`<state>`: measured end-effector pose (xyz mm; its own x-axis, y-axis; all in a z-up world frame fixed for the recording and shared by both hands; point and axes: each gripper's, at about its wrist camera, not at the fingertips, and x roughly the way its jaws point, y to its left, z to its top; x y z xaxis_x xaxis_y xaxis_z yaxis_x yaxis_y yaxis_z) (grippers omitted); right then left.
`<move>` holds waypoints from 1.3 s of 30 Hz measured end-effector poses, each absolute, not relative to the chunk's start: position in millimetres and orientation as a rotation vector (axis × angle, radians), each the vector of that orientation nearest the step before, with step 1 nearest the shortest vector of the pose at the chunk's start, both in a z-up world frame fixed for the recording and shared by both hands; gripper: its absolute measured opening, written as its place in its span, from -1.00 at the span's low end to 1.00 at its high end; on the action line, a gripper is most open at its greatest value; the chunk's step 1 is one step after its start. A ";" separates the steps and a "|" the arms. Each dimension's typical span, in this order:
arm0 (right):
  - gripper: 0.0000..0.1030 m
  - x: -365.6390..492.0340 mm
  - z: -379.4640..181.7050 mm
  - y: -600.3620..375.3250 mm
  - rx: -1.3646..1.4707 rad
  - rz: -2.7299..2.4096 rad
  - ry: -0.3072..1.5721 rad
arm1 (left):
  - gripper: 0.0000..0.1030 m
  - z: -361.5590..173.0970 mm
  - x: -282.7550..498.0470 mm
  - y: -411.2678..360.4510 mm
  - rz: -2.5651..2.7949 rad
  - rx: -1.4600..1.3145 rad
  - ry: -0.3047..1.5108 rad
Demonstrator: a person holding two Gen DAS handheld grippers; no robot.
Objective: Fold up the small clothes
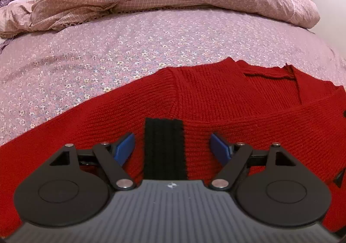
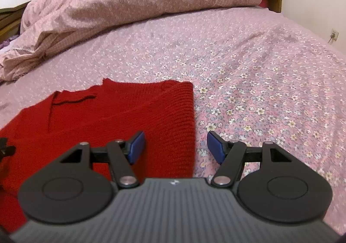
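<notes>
Left wrist view, my left claw [image 1: 172, 145] spread above red sweater's [image 1: 216, 100] black cuff [image 1: 164, 147], right claw [image 2: 175, 145] spread over sweater's edge, floral bed [image 2: 259, 83] beneath

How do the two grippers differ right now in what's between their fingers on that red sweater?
The left gripper straddles the sweater's black ribbed cuff; the right gripper straddles the red sweater at its folded right edge. The left hangs wholly over knit, while the right's outer finger is over the floral bedsheet. Shared: both have blue pads, stand open, and grip nothing.
</notes>
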<state>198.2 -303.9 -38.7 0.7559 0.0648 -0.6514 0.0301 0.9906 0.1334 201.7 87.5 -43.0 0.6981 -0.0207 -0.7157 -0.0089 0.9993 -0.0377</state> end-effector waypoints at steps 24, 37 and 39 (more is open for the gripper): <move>-0.67 203.8 -35.1 -293.4 0.025 0.072 0.509 | -0.69 11.2 188.8 69.0 -0.040 -0.055 0.572; -0.53 219.2 -55.3 -310.2 0.113 -0.046 0.527 | -0.64 -33.3 266.8 64.4 0.004 0.040 0.700; -0.47 218.8 -55.4 -312.1 0.131 -0.049 0.532 | -0.53 -34.6 263.5 65.8 0.007 0.044 0.691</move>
<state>218.8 -312.1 -55.4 0.8609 -0.0130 -0.5086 0.0810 0.9904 0.1118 263.5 65.8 -34.6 0.7706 0.0215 -0.6370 0.0077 0.9990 0.0430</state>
